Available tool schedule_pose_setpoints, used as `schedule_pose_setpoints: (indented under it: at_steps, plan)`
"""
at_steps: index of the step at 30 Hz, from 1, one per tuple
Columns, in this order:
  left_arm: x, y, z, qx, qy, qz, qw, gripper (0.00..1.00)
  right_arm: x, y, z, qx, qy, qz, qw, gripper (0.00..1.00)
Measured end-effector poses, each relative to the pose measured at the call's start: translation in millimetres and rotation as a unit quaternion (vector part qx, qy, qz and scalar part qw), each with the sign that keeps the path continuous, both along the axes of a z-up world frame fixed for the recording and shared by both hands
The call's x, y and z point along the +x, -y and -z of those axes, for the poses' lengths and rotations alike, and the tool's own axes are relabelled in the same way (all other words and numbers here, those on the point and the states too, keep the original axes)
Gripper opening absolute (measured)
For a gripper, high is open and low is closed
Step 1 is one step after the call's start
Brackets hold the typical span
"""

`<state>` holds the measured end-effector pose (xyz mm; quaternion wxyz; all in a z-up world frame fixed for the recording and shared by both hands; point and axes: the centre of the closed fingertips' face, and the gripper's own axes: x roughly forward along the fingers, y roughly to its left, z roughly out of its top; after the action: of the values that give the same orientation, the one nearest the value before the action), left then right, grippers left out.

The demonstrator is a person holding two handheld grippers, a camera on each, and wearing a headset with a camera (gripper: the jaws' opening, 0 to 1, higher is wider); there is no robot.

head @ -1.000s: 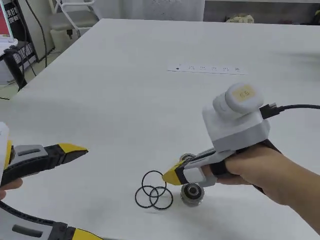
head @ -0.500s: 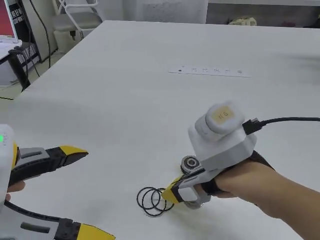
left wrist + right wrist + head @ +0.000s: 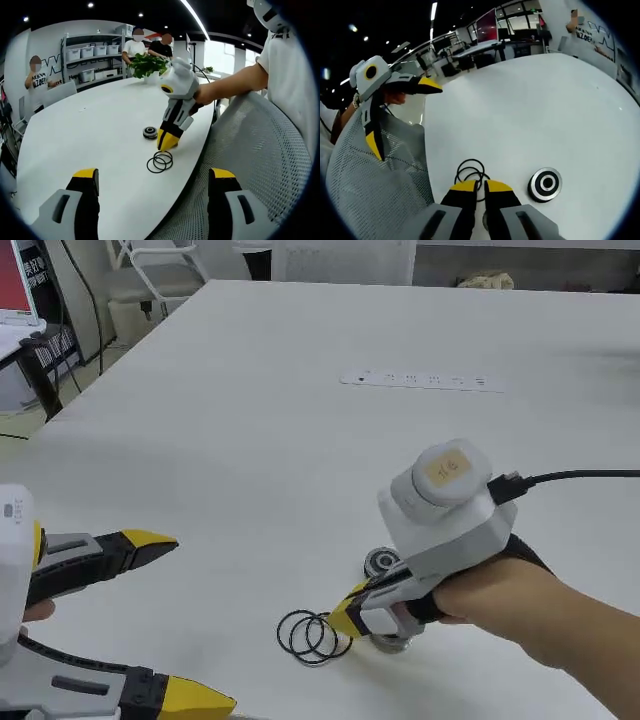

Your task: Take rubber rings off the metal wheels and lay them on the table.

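Three thin black rubber rings [image 3: 312, 636] [image 3: 160, 161] [image 3: 469, 173] lie overlapping on the white table [image 3: 300, 440]. My right gripper [image 3: 345, 621] [image 3: 167, 142] [image 3: 480, 186] is low over the table with its yellow tips together at the right edge of the rings. I cannot tell whether a ring is pinched between them. One metal wheel [image 3: 381, 562] [image 3: 150, 132] [image 3: 545, 184] lies flat just beyond it. A second wheel [image 3: 391, 643] sits mostly hidden under the right gripper. My left gripper [image 3: 190, 620] [image 3: 154, 179] [image 3: 395, 95] hangs open off the table's near left edge.
A white strip with small marks [image 3: 420, 381] lies far across the table. A mesh chair back [image 3: 250, 150] is beside the table's near edge. Several people [image 3: 145, 47] stand by shelves and a plant [image 3: 147, 64] at the far end.
My right gripper has dropped from above the near wheel to table level, covering that wheel, its tips now at the rings. The left gripper has stayed open in place.
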<state>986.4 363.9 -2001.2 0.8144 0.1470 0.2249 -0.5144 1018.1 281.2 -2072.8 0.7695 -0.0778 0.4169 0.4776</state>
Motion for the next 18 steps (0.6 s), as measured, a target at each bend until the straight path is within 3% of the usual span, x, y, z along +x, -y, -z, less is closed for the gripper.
schedule_pose_setpoints:
  at_steps: [6,9,11,14,18]
  plan:
    - [-2.3,1.0,-1.0,0.004,0.002,0.012,0.9999,0.89,21.3,11.2,-26.6,0.039,0.032,0.038,0.9980,0.04]
    - [-7.6,9.8,-15.3,0.009,0.031,0.056,0.9979,0.93,36.8,16.9,-47.7,0.090,0.039,0.084,0.9916,0.06]
    - [-5.8,17.1,-27.7,-0.003,0.031,0.062,0.9976,0.93,45.1,21.8,-59.4,0.104,0.067,0.091,0.9881,0.07]
    - [-0.3,27.9,-41.4,-0.008,0.048,0.082,0.9954,0.91,49.4,32.8,-63.6,0.106,0.088,0.094,0.9859,0.10]
    - [8.1,37.8,-49.6,0.008,0.062,0.108,0.9922,0.83,46.5,40.4,-59.2,0.117,0.088,0.085,0.9856,0.11]
